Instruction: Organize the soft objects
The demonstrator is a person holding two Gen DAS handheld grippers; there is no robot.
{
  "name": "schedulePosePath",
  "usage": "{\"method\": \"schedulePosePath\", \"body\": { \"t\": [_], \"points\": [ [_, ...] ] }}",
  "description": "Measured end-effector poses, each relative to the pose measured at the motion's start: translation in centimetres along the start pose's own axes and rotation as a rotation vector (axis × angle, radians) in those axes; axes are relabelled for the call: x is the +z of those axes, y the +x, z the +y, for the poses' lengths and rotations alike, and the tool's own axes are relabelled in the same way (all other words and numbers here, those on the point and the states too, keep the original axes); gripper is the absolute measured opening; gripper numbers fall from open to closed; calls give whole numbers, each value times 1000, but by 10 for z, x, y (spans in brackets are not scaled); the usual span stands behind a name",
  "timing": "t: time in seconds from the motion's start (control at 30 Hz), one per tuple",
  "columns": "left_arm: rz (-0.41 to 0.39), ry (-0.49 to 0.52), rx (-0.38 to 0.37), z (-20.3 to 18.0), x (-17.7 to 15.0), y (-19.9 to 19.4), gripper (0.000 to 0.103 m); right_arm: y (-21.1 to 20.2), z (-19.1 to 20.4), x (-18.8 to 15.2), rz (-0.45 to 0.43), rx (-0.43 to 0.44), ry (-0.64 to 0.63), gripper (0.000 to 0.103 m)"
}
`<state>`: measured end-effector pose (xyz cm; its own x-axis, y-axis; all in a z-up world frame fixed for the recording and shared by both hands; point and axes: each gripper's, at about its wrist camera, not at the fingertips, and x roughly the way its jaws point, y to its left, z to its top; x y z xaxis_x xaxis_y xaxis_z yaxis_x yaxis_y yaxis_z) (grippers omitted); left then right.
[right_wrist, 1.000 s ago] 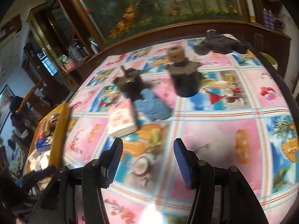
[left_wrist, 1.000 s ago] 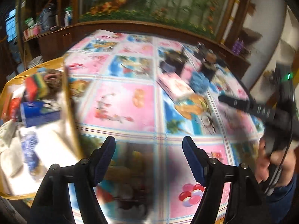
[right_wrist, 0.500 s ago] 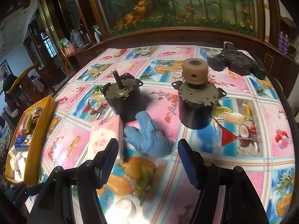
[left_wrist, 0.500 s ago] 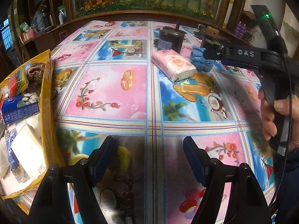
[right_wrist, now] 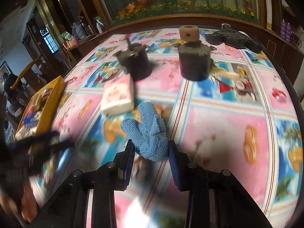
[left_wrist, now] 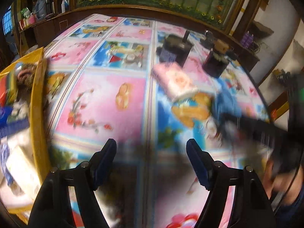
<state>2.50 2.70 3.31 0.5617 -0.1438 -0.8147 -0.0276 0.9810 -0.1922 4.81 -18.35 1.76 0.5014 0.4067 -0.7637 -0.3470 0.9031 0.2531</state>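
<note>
A blue knitted cloth [right_wrist: 147, 133] lies on the patterned tablecloth; its near end sits between the jaws of my right gripper [right_wrist: 151, 152], which has narrowed around it. The cloth shows blurred in the left wrist view [left_wrist: 227, 104]. A pink tissue pack [right_wrist: 118, 95] lies just left of the cloth, also in the left wrist view [left_wrist: 175, 80]. My left gripper [left_wrist: 151, 148] is open and empty above the table's near part. A yellow box [left_wrist: 39, 114] full of soft items stands at the left; it also shows in the right wrist view [right_wrist: 46, 104].
Two dark motor-like cylinders [right_wrist: 135, 64] [right_wrist: 194, 60] stand behind the cloth and pack. A black object [right_wrist: 233, 39] lies at the far right. A wooden cabinet with a flower mural borders the table's far side.
My right gripper has moved forward and down onto the blue cloth and its jaws have narrowed around it. My left gripper has shifted a little; the view is blurred.
</note>
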Motion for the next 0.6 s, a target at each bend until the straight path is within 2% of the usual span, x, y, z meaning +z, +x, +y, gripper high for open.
{"method": "schedulePosePath", "body": {
  "t": [0.13, 0.33, 0.47, 0.6],
  "points": [
    [-9, -13, 38, -18, 39, 17, 83, -16, 0, -23, -42, 19, 17, 37],
    [29, -68, 112, -37, 80, 61, 83, -14, -5, -25, -40, 39, 22, 37],
    [45, -59, 183, -45, 88, 84, 83, -14, -4, -25, -39, 41, 10, 37],
    [38, -69, 186, -44, 87, 95, 83, -15, -5, -26, -37, 50, 16, 37]
  ]
}}
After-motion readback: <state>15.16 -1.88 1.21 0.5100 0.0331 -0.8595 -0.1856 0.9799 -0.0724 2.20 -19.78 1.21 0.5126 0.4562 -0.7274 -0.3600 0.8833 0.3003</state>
